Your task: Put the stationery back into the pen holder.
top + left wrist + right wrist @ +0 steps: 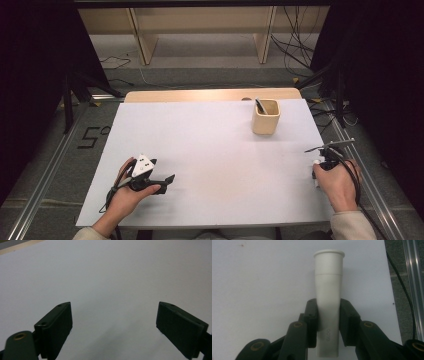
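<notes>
Tube [329,297] sits pinched between my right gripper's [328,322] jaws, low over the table's [210,150] right edge. I worry a loose pinch lets it slip and roll off. My left gripper [113,325] rests with jaws wide apart, holding nothing.

Beige cup [265,117] on white table [210,150]

The high view is evenly lit from above: the white counter [200,150] is bright, its surroundings fall into near-black at both sides, and shadows are faint. Both gripper views are dimmer and soft, with the near tongs [115,325] dark and slightly blurred. The white tube [328,297] shows mild glare-free shading.
</notes>
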{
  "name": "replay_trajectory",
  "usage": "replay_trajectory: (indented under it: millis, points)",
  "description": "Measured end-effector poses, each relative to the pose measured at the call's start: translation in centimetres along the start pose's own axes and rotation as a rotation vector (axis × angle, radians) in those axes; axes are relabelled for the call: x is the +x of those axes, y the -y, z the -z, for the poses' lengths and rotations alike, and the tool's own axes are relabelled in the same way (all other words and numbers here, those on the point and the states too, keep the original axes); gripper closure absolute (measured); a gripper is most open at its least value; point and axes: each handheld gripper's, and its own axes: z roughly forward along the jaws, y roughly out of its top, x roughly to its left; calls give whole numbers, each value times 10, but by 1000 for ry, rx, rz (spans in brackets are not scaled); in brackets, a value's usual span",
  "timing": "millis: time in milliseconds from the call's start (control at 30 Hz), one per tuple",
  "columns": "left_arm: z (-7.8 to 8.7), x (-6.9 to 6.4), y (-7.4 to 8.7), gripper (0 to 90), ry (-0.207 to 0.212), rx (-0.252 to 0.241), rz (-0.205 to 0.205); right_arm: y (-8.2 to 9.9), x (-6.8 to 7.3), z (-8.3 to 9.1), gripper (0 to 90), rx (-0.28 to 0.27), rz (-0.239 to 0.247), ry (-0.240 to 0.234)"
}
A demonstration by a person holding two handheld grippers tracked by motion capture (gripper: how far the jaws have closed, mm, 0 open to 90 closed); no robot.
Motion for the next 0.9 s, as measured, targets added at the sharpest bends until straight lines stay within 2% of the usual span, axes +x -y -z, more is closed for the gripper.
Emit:
replay_trajectory:
  millis: [233,467,533,767,900]
  points:
    - [0,0,0,134,-1,0,0,-1,3,4,714,-56,30,-38]
    - [1,1,0,134,-3,-3,1,-1,5,9,714,-147,71,-63]
    - [1,0,0,134,-3,-3,0,-2,5,9,714,-169,75,-85]
    - [1,1,0,134,-3,-3,1,-3,7,10,713,-241,130,-120]
    - [1,1,0,134,-3,-3,1,-3,8,12,713,-290,136,-147]
